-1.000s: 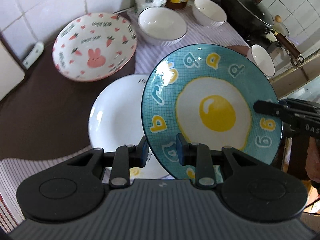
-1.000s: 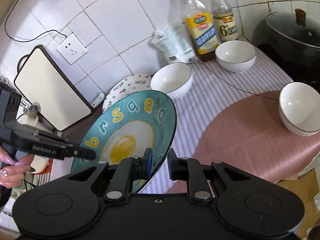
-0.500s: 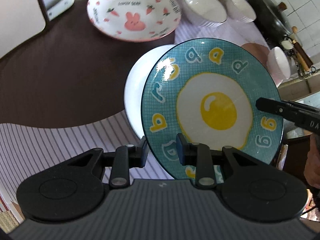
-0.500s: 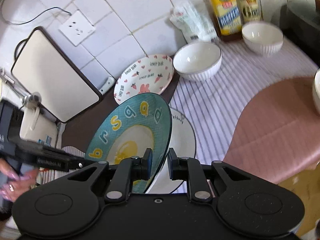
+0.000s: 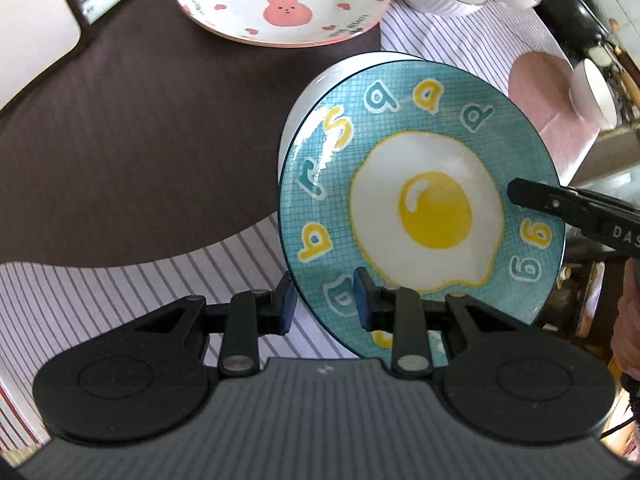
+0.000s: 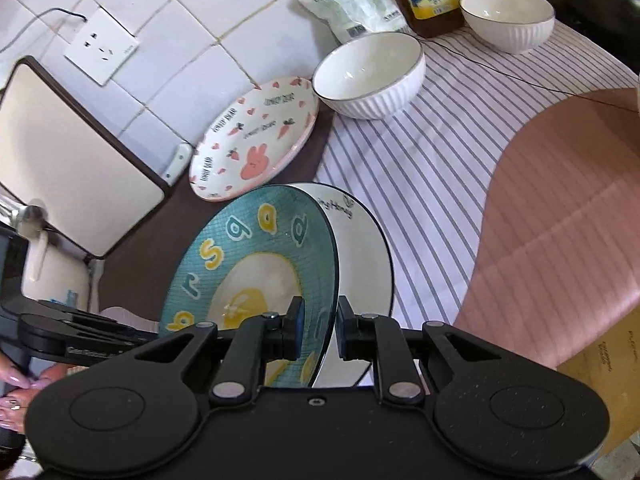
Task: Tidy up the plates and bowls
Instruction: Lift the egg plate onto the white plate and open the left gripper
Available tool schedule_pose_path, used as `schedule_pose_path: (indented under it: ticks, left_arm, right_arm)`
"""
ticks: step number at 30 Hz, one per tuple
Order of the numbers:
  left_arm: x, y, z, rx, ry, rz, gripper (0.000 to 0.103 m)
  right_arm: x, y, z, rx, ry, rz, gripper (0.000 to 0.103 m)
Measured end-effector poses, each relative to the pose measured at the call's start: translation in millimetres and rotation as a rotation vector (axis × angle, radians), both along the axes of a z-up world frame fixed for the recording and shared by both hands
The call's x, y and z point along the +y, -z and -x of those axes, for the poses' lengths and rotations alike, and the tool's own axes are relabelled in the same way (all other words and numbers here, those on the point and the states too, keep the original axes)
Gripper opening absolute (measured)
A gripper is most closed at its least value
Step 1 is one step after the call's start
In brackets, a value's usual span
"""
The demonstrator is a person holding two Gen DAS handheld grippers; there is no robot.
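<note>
fried-egg plate (image 5: 424, 208), teal with scattered letters, carried at two opposite rim points. left gripper (image 5: 324, 300), lower centre of the left wrist view, is clamped on the near rim, one blue pad on the face and one behind. right gripper (image 6: 318, 330), lower centre of the right wrist view, pinches the opposite rim the same way; its finger also enters at the right edge of the left wrist view. the two-point hold probably keeps the wide, glossy plate from swinging. the plate hangs tilted directly above the white plate (image 6: 366, 248), which lies on the striped cloth (image 6: 432, 152) at frame centre and shows only as a crescent past the teal rim; whether the two touch cannot be told. this alignment suggests stacking is under way. the bunny plate (image 5: 280, 0) sits apart at the top of the left wrist view on the dark brown mat (image 5: 132, 128), beside a ribbed white bowl (image 6: 370, 72); a smaller white bowl (image 6: 508, 18) stands at upper right.
</note>
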State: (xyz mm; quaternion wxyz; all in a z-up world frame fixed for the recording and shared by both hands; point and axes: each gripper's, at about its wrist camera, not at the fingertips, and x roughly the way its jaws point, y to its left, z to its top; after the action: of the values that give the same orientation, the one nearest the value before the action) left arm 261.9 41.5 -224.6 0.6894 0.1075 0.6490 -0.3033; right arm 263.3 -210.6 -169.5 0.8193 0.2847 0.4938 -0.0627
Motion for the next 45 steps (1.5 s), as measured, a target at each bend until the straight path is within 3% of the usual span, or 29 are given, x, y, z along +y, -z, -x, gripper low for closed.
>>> schedule_pose_path:
  ticks: [3,11,23,26,29,32,35,39,45]
  left_arm:
    - [-2.3,4.1,0.1,-0.001,0.012,-0.014,0.028]
    - [-20.5,2.3,7.4,-0.138,0.089,-0.079,0.028]
    - [-22.7,4.4,11.8,-0.200,0.041,-0.090,0.025]
    - [-23.9,5.4,11.5,-0.203,0.046,-0.091,0.025]
    - [-22.1,4.5,10.8,-0.187,0.040,-0.080,0.024]
    - [-19.5,0.3,7.9,-0.153,0.041,-0.070,0.024]
    - [-16.8,-16.0,4.3,-0.193,0.053,-0.074,0.025]
    - [-8.3,-49.0,-1.2,-0.221,0.071,-0.020,0.031]
    - [14.5,-88.7,-5.3,-0.298,0.080,-0.012,0.041]
  right_arm:
    - [8.3,1.0,-1.0,0.026,-0.002,0.057,0.020]
    - [24.4,2.0,-5.5,0.055,-0.021,0.188,0.021]
    - [52.7,6.8,-22.9,0.116,-0.077,0.444,0.039]
    - [72.0,12.8,-27.9,0.151,-0.123,0.581,0.041]
    - [77.2,18.0,-25.4,0.149,-0.134,0.630,0.042]
    - [82.0,17.8,-22.1,0.144,-0.146,0.652,0.043]
    - [86.3,6.8,-24.5,0.140,-0.131,0.646,0.042]
    - [87.4,-26.6,-24.4,0.059,-0.101,0.570,0.048]
    - [89.4,-76.0,-32.0,-0.039,-0.115,0.480,0.054]
